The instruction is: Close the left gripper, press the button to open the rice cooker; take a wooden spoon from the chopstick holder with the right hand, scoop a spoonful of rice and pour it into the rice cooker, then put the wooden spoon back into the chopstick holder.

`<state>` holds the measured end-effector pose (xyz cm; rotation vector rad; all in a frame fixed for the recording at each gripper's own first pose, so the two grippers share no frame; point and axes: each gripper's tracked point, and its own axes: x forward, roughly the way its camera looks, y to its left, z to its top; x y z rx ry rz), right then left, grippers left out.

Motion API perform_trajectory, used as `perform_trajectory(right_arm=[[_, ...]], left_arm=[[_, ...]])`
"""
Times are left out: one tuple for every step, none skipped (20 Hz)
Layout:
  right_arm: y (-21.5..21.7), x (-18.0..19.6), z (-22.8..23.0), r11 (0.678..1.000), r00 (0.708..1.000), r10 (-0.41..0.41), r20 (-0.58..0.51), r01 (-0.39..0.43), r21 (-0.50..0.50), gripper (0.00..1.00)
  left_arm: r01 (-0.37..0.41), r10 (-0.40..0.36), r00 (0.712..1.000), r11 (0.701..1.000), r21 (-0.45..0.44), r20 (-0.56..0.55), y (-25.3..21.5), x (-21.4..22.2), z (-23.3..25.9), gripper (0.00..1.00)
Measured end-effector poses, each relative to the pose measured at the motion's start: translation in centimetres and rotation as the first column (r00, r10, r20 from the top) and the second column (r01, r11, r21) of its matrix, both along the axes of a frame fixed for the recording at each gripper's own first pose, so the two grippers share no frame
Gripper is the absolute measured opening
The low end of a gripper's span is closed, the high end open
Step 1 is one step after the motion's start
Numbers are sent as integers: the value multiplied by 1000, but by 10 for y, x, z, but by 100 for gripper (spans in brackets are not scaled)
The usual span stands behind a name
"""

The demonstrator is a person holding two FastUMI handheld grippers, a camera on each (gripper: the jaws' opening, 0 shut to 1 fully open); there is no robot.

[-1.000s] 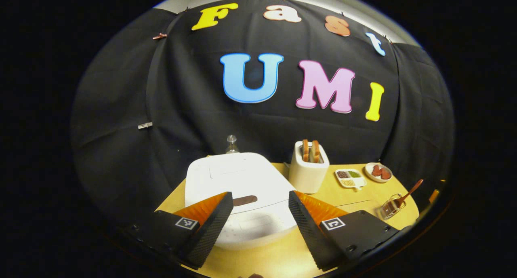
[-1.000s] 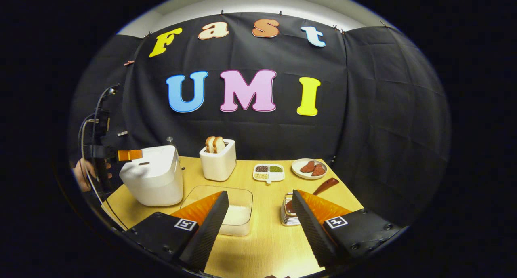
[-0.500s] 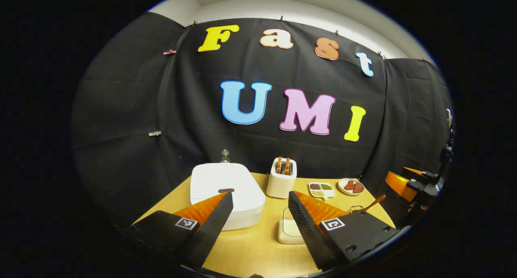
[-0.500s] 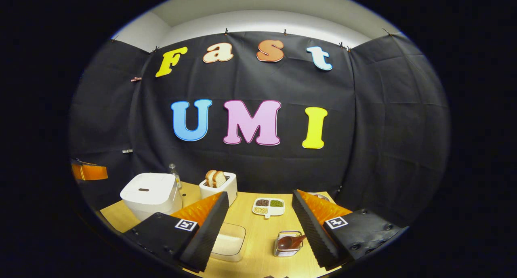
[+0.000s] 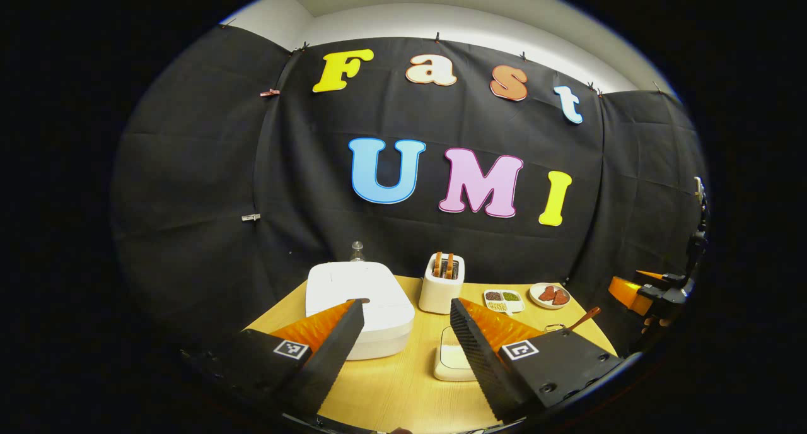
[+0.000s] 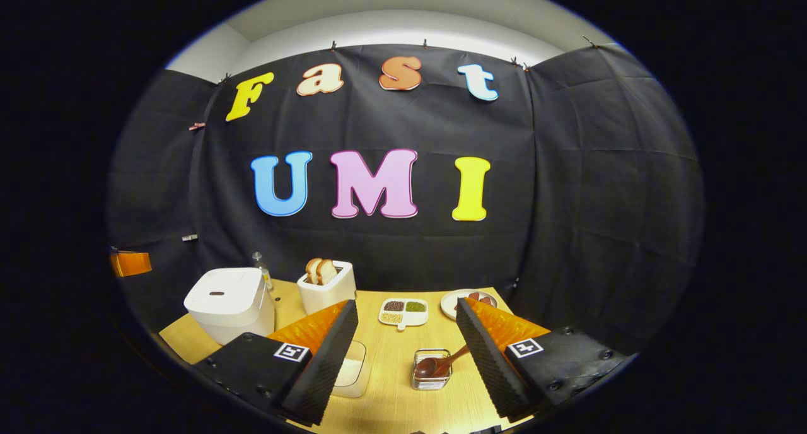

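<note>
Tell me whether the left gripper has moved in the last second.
Yes. The left gripper has pulled back and up from the rice cooker, which now looks smaller and farther off.

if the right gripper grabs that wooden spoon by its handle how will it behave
The spoon looks like solid wood, so probably stiff and light. It leans loosely in the wire holder, handle tilted up to the right, so it may pivot or slide when nudged. The holder looks light and might tip or shift with it.
</note>
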<state>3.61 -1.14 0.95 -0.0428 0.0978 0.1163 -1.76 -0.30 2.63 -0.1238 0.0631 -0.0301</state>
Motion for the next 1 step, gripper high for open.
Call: perform_trajectory(right_arm=[[5,2,0,1000,1000,11,-8,-11,6,98]], left_arm=[[2,-2,1000,1000,-8,-6,0,0,-2,95]])
